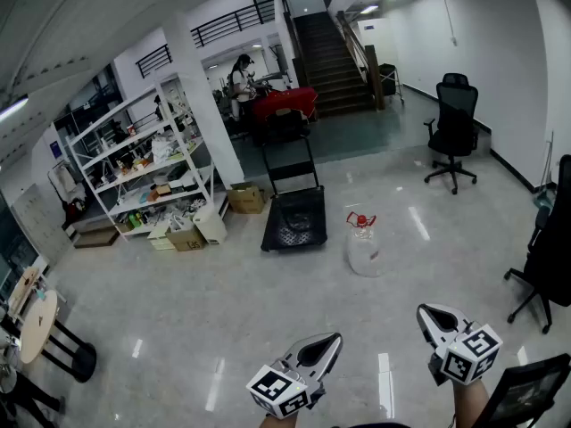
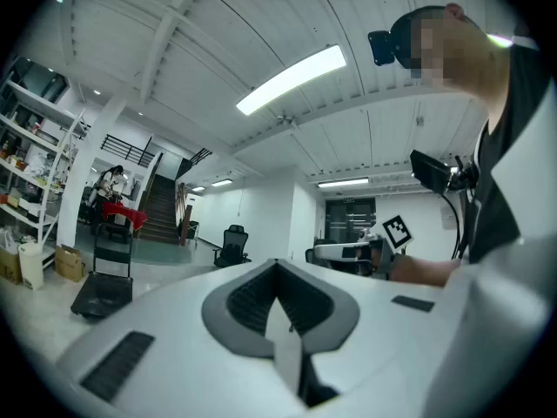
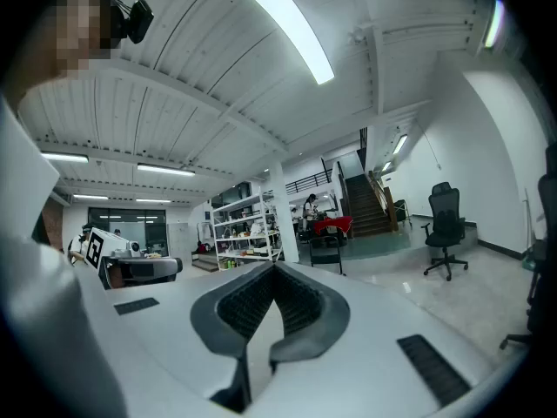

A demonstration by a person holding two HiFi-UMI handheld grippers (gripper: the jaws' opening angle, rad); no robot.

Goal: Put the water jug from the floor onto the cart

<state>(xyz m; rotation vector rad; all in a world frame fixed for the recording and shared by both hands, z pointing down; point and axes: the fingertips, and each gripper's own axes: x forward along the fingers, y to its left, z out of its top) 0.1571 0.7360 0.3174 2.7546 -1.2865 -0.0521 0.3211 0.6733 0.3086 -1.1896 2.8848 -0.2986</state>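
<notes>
The clear water jug with a red cap stands on the shiny floor, just right of the black platform cart, whose handle rises at its far end. Both grippers are low in the head view, well short of the jug. My left gripper is shut with nothing between its jaws and points level. My right gripper is also shut and empty. The cart shows at the far left of the left gripper view. The jug shows in neither gripper view.
A white shelving rack with cardboard boxes stands left of the cart beside a white pillar. Black office chairs stand at the right. A round table is at the left. A person stands by a red table near the stairs.
</notes>
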